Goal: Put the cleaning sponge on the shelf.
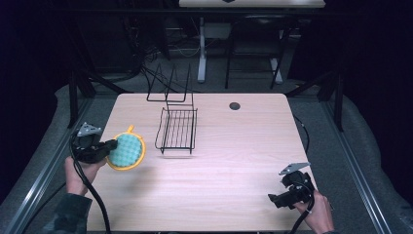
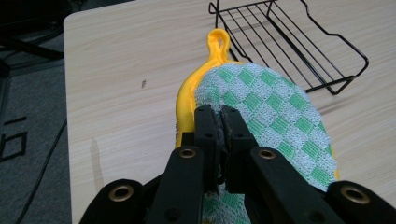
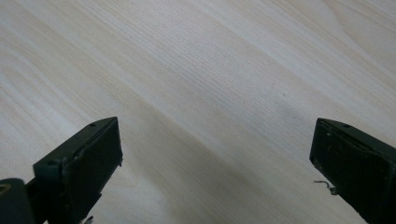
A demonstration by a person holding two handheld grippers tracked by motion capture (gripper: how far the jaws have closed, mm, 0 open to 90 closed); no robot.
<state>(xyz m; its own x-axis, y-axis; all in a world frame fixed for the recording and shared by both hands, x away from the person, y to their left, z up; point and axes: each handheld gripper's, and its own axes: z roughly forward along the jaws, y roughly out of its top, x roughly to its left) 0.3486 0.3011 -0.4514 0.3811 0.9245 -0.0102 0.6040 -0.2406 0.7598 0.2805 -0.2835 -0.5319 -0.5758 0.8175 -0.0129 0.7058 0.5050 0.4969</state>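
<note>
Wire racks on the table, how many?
2. A flat black basket-style rack sits mid-table, right of the pot holder held by the left gripper. A taller rack of upright dividers stands just behind it at the table's far edge. Nothing appears hidden.

Bright overhead light on the table, dark surroundings, soft shadows, slightly grainy high view.
</note>
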